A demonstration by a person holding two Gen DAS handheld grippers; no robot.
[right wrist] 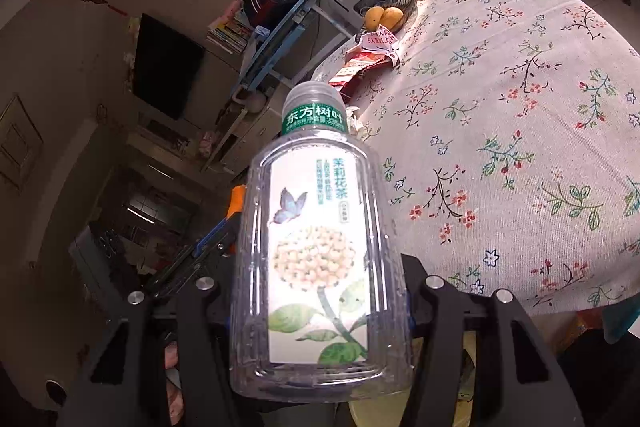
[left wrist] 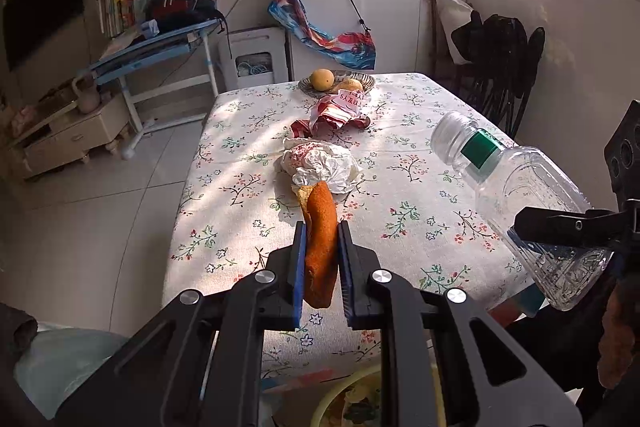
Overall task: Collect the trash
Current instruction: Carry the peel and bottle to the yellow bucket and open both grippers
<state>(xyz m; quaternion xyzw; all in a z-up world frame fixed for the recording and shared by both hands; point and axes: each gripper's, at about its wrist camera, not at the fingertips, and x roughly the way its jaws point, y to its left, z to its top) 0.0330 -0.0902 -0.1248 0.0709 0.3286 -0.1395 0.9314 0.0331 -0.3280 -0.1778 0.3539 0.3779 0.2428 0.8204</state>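
Between your left gripper's (left wrist: 322, 259) blue-padded jaws sits a curved strip of orange peel (left wrist: 320, 247), pinched along its sides and poking out past the fingertips. Just beyond those tips, on the floral tablecloth-covered table (left wrist: 400, 155), lies a crumpled white paper wrapper (left wrist: 320, 163), and farther ahead a torn red-and-white snack packet (left wrist: 332, 115). Farthest out stands a dark woven fruit basket (left wrist: 360, 79) with yellow fruit.

Your right gripper (right wrist: 320, 307) holds a clear, empty plastic tea bottle with a green neck band and flower label (right wrist: 316, 255). Its jaws press against the bottle's lower body on both sides, with the cap end pointing away from you. From the left camera, that bottle (left wrist: 516, 203) hangs tilted in the air to the right of your left jaws, above the table's near edge.

Directly below both grippers, a yellow-rimmed bin (left wrist: 320, 411) shows partly.
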